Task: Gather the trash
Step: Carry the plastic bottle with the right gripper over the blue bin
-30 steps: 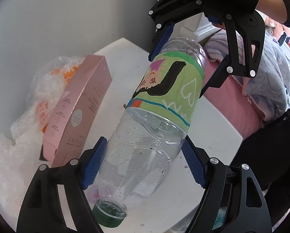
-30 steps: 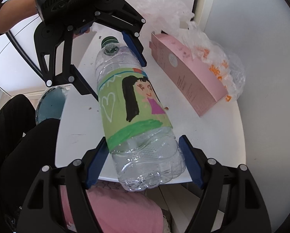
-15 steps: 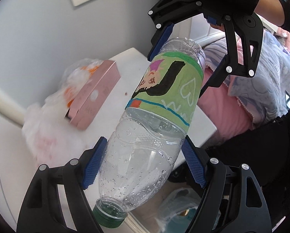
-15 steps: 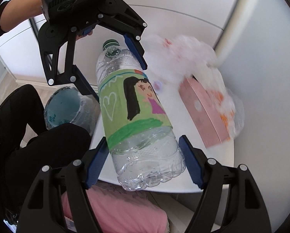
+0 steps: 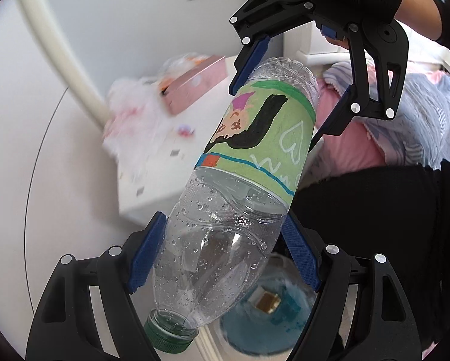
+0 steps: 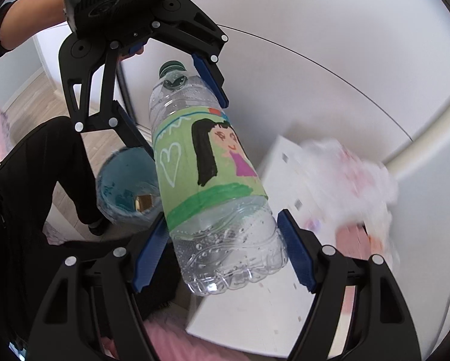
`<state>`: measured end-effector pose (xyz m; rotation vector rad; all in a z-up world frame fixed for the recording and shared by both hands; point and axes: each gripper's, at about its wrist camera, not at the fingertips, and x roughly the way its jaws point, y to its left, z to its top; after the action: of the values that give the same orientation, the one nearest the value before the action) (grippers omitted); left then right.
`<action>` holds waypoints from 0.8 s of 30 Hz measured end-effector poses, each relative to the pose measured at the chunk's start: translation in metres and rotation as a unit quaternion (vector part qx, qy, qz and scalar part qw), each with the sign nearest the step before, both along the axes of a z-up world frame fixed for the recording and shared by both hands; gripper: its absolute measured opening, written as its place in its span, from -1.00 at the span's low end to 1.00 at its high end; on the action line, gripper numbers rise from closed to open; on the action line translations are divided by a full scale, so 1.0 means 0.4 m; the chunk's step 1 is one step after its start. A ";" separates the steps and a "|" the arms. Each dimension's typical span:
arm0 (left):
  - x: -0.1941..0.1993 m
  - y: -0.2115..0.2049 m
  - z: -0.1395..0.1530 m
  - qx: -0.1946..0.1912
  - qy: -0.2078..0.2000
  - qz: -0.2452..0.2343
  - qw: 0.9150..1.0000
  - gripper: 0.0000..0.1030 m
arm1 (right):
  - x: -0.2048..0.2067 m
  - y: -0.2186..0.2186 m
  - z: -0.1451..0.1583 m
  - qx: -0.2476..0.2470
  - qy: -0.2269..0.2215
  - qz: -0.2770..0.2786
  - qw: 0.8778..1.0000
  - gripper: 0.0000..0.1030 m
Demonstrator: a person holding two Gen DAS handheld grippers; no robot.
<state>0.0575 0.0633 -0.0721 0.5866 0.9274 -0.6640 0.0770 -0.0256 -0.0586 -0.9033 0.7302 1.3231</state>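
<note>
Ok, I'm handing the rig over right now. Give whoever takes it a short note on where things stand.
Left gripper: shut on the bottle near its cap end.
Right gripper: shut on the same bottle at its base end.
The bottle hangs tilted in the air between them, with the blue bin on the floor below.
Pink box and plastic bag lie on the white table.
Done: bottle lifted off the table.
Left: drop it in the bin, then likely fetch the box and bag.
</note>
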 end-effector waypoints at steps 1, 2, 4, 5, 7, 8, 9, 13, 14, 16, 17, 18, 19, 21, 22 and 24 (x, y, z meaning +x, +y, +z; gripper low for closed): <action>-0.025 0.024 -0.001 0.001 0.000 0.012 1.000 0.46 | -0.011 0.019 0.000 0.000 0.000 0.009 1.000 0.37; -0.041 0.038 -0.002 0.001 0.000 0.020 1.000 0.46 | -0.023 0.037 -0.002 0.000 0.001 0.019 1.000 0.37; -0.081 0.071 -0.011 0.001 0.001 0.040 0.999 0.46 | -0.051 0.080 -0.008 -0.001 0.004 0.039 0.999 0.37; -0.102 0.090 -0.016 0.001 0.002 0.050 0.999 0.46 | -0.066 0.098 -0.012 -0.002 0.005 0.049 0.999 0.37; -0.142 0.125 -0.028 0.001 0.004 0.070 0.998 0.46 | -0.093 0.136 -0.023 -0.004 0.008 0.069 0.998 0.37; -0.167 0.142 -0.035 0.000 0.007 0.081 0.997 0.46 | -0.109 0.158 -0.031 -0.005 0.008 0.081 0.997 0.37; -0.189 0.161 -0.044 -0.001 0.009 0.093 0.996 0.46 | -0.121 0.178 -0.038 -0.007 0.011 0.089 0.996 0.37; -0.250 0.217 -0.090 -0.004 0.023 0.130 0.991 0.46 | -0.170 0.247 -0.087 -0.017 0.020 0.124 0.992 0.37; -0.267 0.230 -0.105 -0.005 0.028 0.139 0.990 0.46 | -0.184 0.265 -0.104 -0.022 0.024 0.133 0.991 0.37; -0.296 0.254 -0.130 -0.009 0.036 0.154 0.987 0.46 | -0.203 0.289 -0.129 -0.027 0.032 0.146 0.988 0.37; -0.309 0.266 -0.145 -0.012 0.041 0.160 0.986 0.46 | -0.212 0.300 -0.142 -0.030 0.036 0.153 0.987 0.37; -0.323 0.282 -0.158 -0.015 0.045 0.166 0.985 0.46 | -0.221 0.312 -0.156 -0.033 0.041 0.160 0.986 0.37; -0.333 0.291 -0.173 -0.018 0.050 0.173 0.984 0.46 | -0.229 0.324 -0.171 -0.037 0.045 0.166 0.984 0.37; -0.348 0.310 -0.198 -0.020 0.058 0.182 0.981 0.46 | -0.242 0.341 -0.198 -0.042 0.051 0.175 0.982 0.37; -0.357 0.321 -0.216 -0.023 0.065 0.189 0.980 0.46 | -0.247 0.349 -0.213 -0.045 0.055 0.180 0.981 0.37; -0.367 0.337 -0.247 -0.027 0.075 0.198 0.977 0.46 | -0.254 0.365 -0.241 -0.048 0.063 0.188 0.979 0.37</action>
<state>-0.0894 0.1982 -0.1709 0.2918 1.1258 -0.3750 -0.0247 0.1203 -0.1550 -1.0797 0.7492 1.7020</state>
